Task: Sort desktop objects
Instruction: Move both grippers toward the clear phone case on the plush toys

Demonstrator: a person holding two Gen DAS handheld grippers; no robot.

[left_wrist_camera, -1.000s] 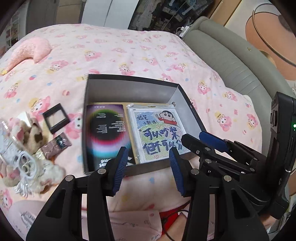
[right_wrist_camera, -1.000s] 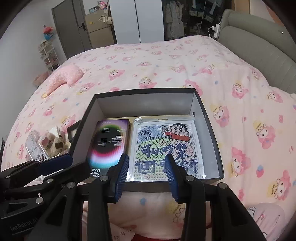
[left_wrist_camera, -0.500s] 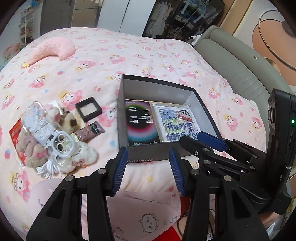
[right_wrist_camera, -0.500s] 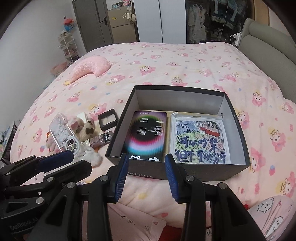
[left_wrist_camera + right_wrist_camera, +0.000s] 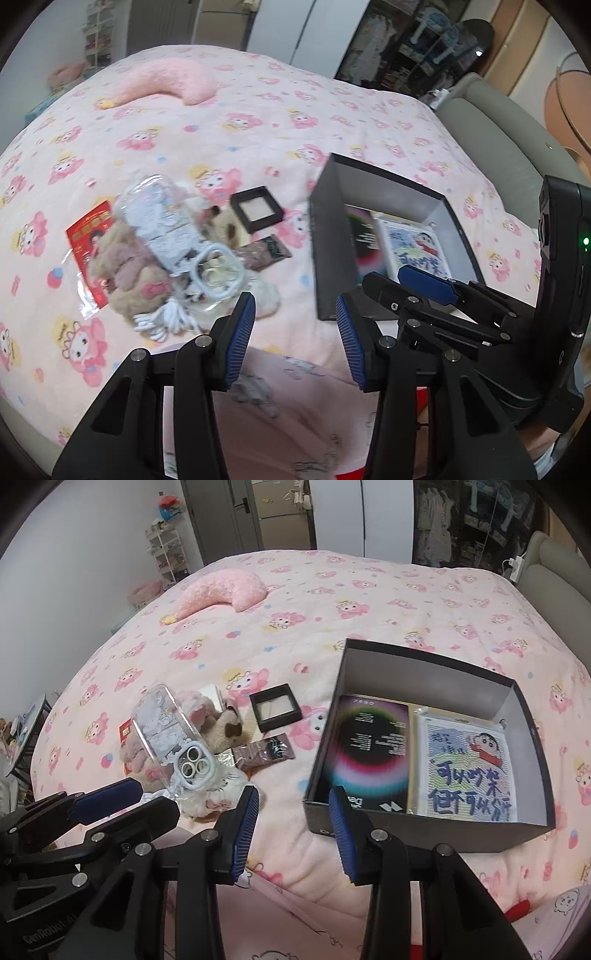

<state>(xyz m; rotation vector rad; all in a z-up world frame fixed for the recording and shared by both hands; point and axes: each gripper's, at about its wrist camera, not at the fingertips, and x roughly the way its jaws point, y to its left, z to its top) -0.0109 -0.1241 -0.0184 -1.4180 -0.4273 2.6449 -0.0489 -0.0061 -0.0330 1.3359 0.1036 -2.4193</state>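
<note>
Now both grippers hang over the pink bed, the left gripper [image 5: 295,332] with its jaws just closing a little and the right gripper [image 5: 293,829] with its jaws apart, both holding nothing. Only the right view shows the whole box [image 5: 424,672] with its two flat things inside. Only the left view shows all of the red packet [image 5: 90,236] under the toy pile [image 5: 147,266] left of the box.

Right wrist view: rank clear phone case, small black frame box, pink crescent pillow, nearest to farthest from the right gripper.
From the right gripper, whose jaws stand open and empty:
1. Clear phone case: left of the gripper, lying on the plush toys.
2. Small black frame box: farther up the bed, just left of the dark storage box.
3. Pink crescent pillow: far back on the bedspread, upper left.
</note>
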